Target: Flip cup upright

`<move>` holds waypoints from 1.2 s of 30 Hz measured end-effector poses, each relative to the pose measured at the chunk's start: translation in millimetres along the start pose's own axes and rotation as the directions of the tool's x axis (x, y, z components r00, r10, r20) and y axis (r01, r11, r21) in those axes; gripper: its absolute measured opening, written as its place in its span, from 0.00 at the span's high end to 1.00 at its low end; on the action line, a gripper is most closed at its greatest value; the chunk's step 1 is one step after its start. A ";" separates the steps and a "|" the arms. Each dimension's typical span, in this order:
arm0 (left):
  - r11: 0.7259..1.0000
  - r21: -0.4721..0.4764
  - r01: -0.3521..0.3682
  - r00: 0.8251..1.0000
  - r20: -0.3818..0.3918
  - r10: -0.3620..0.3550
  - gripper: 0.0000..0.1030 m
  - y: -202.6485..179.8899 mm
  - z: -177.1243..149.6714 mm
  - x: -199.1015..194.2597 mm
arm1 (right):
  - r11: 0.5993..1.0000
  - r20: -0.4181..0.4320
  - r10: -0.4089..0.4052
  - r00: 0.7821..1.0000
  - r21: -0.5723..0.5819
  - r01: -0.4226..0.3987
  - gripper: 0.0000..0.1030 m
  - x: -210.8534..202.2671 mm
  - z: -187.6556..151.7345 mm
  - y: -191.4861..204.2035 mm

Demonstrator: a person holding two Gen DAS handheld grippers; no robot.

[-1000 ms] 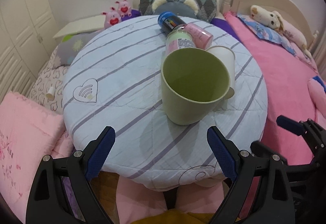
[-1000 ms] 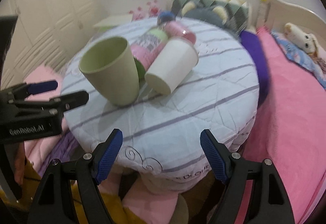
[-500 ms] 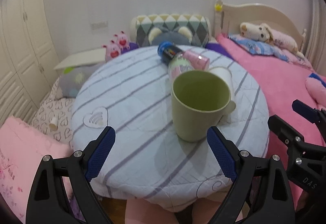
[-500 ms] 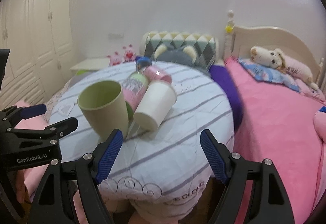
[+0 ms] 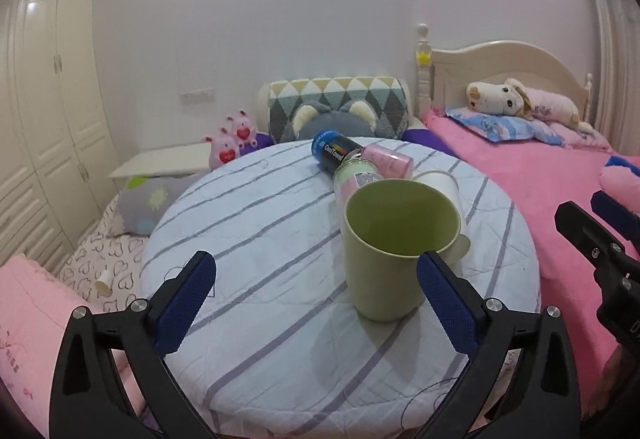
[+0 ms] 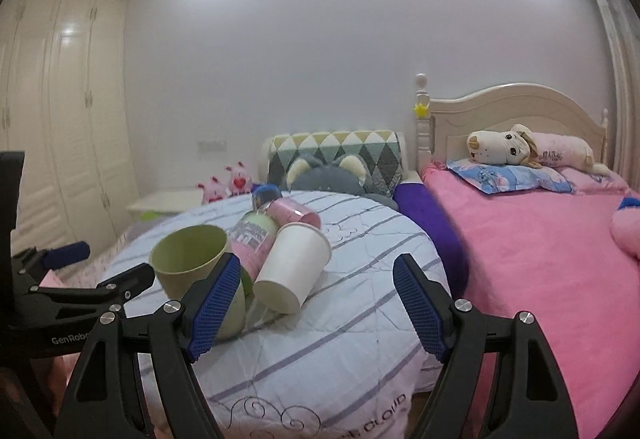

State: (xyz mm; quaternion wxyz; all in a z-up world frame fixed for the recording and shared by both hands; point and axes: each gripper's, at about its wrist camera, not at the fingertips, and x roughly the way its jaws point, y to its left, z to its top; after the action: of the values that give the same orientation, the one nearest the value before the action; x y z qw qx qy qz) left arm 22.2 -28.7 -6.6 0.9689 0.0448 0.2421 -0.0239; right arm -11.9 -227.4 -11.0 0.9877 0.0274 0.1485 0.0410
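Right now both my grippers are spread wide and hold nothing — the left gripper (image 5: 316,297) hangs over the near edge of the round bench (image 5: 256,223), and the right gripper (image 6: 318,309) sits low at the bench's near right side. The green cup (image 5: 394,247) stands upright on the striped cloth, mouth up, just ahead of my left gripper's right finger (image 5: 446,305) and apart from it. From the right wrist the same cup (image 6: 192,259) is partly hidden behind my left finger pad (image 6: 214,301); I cannot tell whether they touch. A white cup (image 6: 294,265) lies on its side just beside the green one, its base towards me. Behind them lie a pink-and-green bottle (image 6: 252,239), a pink cup (image 6: 296,213) and a blue-capped can (image 5: 332,149), all tipped over and bunched together. Beyond the bench — a pink bed (image 6: 540,239) with a plush dog (image 6: 504,147) on its pillow.
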 end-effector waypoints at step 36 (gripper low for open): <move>1.000 0.000 0.013 0.999 0.038 -0.013 0.01 -7.5 -6.8 -6.3 | 0.998 0.036 -0.024 0.999 -0.058 0.026 0.21 -3.9 -14.9 10.3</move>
State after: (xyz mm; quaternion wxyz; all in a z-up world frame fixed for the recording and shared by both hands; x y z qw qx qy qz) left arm 12.9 -35.4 -10.2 0.9731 0.0425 0.2241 -0.0312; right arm -20.8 -216.9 -23.5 0.9910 -0.0028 0.1300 0.0325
